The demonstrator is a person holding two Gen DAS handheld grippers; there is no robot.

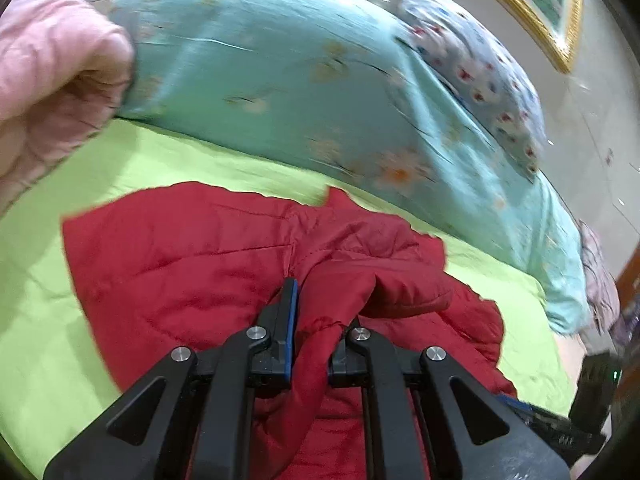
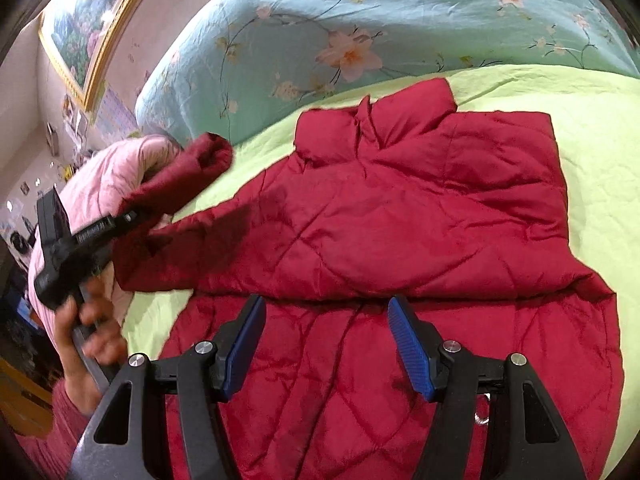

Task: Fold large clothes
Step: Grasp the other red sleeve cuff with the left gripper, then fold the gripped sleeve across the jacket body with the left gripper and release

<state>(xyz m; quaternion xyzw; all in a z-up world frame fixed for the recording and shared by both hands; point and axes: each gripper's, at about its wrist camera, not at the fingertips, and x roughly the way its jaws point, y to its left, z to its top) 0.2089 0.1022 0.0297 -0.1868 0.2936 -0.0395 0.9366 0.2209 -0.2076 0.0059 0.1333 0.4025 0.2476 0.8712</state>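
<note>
The green bed sheet (image 2: 592, 128) carries everything; the red jacket (image 2: 400, 216) lies on it, just in front of the floral quilt (image 2: 360, 20). One side already looks folded over the jacket's middle, so the fold seems partly done. The sleeve (image 2: 188, 172) on the other side is lifted off the jacket, pinched in the closed left tongs (image 1: 314, 312); it has yet to be laid across. The right tongs (image 2: 326, 340) hover spread apart above the jacket's lower half, holding nothing.
</note>
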